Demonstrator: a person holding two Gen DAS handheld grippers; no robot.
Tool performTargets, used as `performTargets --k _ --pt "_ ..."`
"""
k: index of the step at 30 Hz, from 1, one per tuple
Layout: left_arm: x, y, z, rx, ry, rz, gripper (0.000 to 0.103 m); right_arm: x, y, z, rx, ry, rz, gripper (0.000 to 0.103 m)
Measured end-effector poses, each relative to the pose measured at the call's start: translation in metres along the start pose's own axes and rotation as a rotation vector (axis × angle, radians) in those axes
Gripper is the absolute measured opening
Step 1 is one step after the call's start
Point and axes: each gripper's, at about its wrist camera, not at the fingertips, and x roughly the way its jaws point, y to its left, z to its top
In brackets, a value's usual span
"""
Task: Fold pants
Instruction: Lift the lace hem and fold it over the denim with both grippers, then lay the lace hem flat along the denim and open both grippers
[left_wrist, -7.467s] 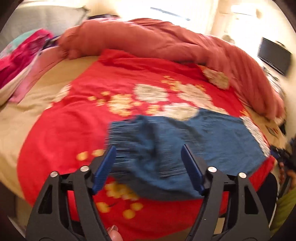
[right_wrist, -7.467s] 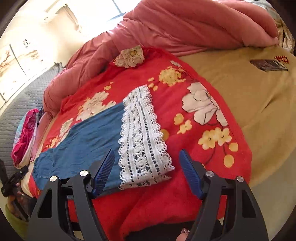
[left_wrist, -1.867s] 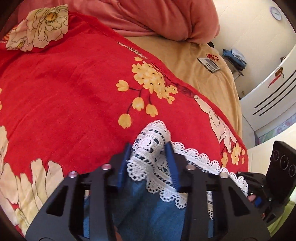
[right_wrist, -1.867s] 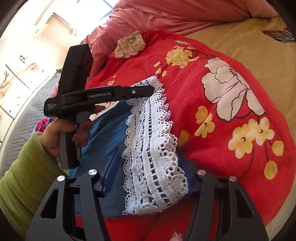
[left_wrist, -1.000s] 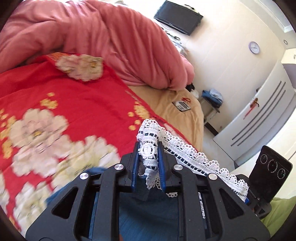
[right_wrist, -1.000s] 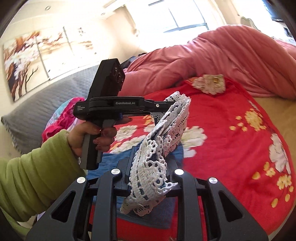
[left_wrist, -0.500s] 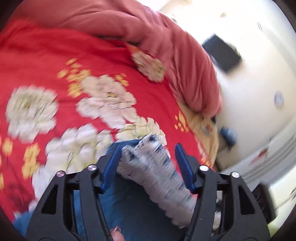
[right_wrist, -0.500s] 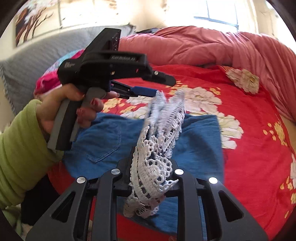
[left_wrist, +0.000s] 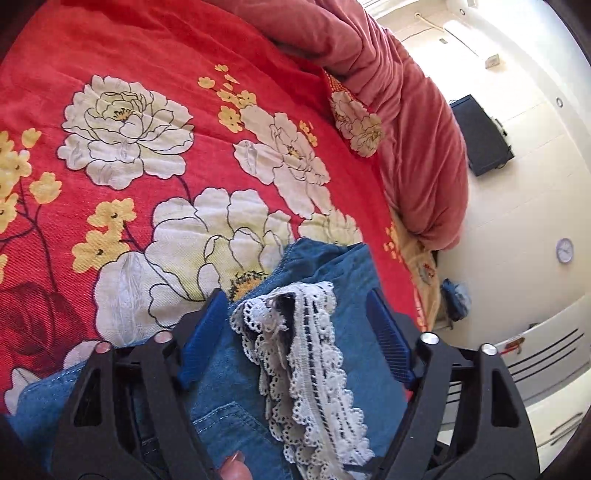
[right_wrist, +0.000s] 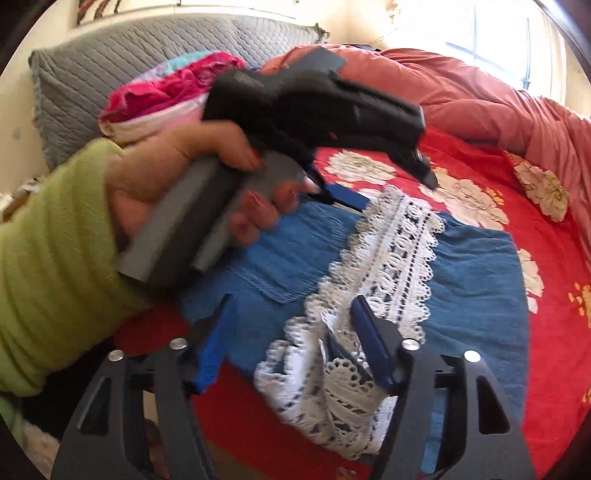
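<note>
Red floral bedding (left_wrist: 155, 55) covers the bed, with a pink duvet (left_wrist: 413, 122) bunched along its far side and a grey quilted pillow (right_wrist: 122, 55) against the wall. No writing reads clearly now; the maker's name seen a moment ago on the side of the left tool (left_wrist: 295, 332) is blurred in the right wrist view. The blue pants (left_wrist: 229, 376) lie folded across the bedding, their white lace hem (left_wrist: 314, 362) laid back over the denim near a stitched pocket (right_wrist: 280, 273). Half a second ago the right tool (right_wrist: 291, 339) was clamped on the lace; its jaws are now opening, with the lace loose between them. The left tool's jaws stand apart and are closing slightly, lace between them, pads not pressing. A hand (right_wrist: 192, 177) in a green sleeve (right_wrist: 48, 251) grips the left tool's handle.
</note>
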Motion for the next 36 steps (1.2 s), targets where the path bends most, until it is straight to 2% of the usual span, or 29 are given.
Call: performTargets --k 2,4,7,9,11,14,22,25,27,28,29,30,32,34,36 --pt "0.002 -0.001 -0.002 0.013 0.007 0.027 0.043 -0.016 -0.002 0.0 0.021 -0.037 0.047 0.072" --pt "0.004 -0.001 -0.002 0.026 0.011 0.031 0.042 -0.034 -0.01 0.002 0.042 -0.071 0.049 0.076" --pt "0.001 -0.002 -0.002 0.034 0.007 0.02 0.042 -0.057 -0.03 0.006 0.102 -0.123 -0.003 0.081" --pt "0.0 -0.003 -0.002 0.039 0.004 0.024 0.035 -0.061 -0.05 0.009 0.152 -0.126 -0.046 0.082" --pt "0.0 -0.004 -0.001 0.044 0.003 0.036 0.03 -0.057 -0.082 0.015 0.223 -0.086 -0.134 0.082" --pt "0.0 -0.002 -0.001 0.033 0.007 0.035 0.029 -0.037 -0.129 0.023 0.317 0.033 -0.219 0.082" --pt "0.003 -0.01 0.0 0.082 0.03 0.05 0.033 0.016 -0.198 0.047 0.361 0.119 -0.176 0.08" --pt "0.006 -0.011 0.001 0.103 0.039 0.071 0.034 0.039 -0.216 0.045 0.399 0.154 -0.104 0.079" --pt "0.009 -0.009 0.0 0.098 0.051 0.08 0.033 0.051 -0.228 0.04 0.439 0.184 -0.053 0.06" --pt "0.01 -0.009 0.0 0.097 0.054 0.077 0.029 0.056 -0.23 0.037 0.465 0.194 -0.011 0.042" --pt "0.011 -0.008 -0.001 0.092 0.054 0.07 0.022 0.058 -0.231 0.033 0.481 0.186 0.038 0.034" --pt "0.012 -0.007 -0.001 0.084 0.054 0.058 0.019 0.056 -0.23 0.031 0.475 0.171 0.051 0.024" --pt "0.011 -0.008 -0.001 0.072 0.041 0.012 0.013 0.043 -0.232 0.025 0.495 0.099 0.093 0.012" --pt "0.009 -0.012 0.0 0.068 0.024 -0.036 0.013 0.029 -0.237 0.021 0.529 0.038 0.115 0.01" --pt "0.009 -0.023 0.0 0.123 -0.002 -0.004 0.013 0.017 -0.241 0.02 0.539 -0.021 0.125 0.01"
